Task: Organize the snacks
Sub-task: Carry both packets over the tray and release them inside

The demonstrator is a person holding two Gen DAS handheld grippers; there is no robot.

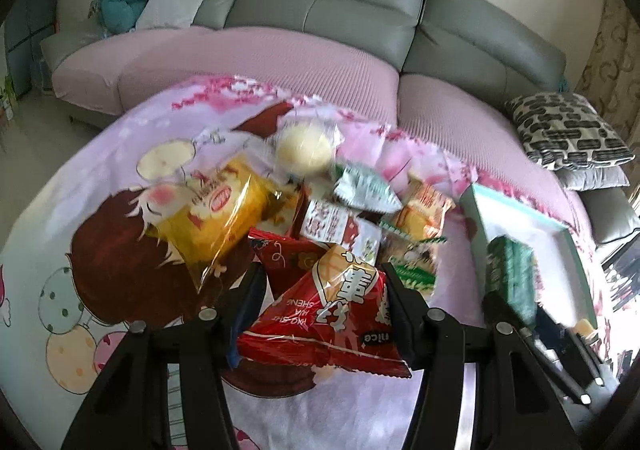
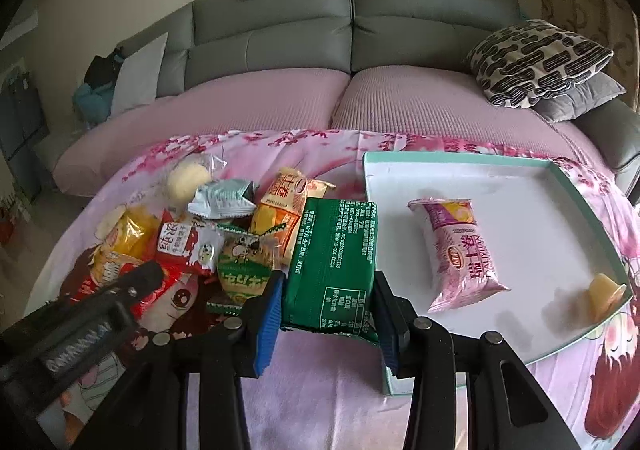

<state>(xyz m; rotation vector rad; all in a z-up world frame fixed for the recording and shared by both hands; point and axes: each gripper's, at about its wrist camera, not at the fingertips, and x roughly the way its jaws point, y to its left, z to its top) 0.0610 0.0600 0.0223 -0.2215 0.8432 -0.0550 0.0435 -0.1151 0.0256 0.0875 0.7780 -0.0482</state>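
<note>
My left gripper (image 1: 324, 290) is shut on a red triangular snack packet (image 1: 324, 314), held just above the snack pile (image 1: 320, 205) on the pink cartoon cloth. My right gripper (image 2: 328, 302) is shut on a green block packet (image 2: 332, 266), held at the left edge of the white tray with a teal rim (image 2: 472, 161). In the tray lie a pink packet (image 2: 460, 254) and a small yellow piece (image 2: 604, 290). The green packet (image 1: 512, 278) and the tray (image 1: 520, 226) also show in the left wrist view.
The pile holds a yellow cake packet (image 1: 216, 217), a round pale bun (image 1: 304, 149), a silver-green packet (image 1: 364, 185) and orange packets (image 2: 280, 217). A grey sofa with pink seat covers (image 2: 280, 101) stands behind. A patterned cushion (image 2: 536, 61) lies at the right.
</note>
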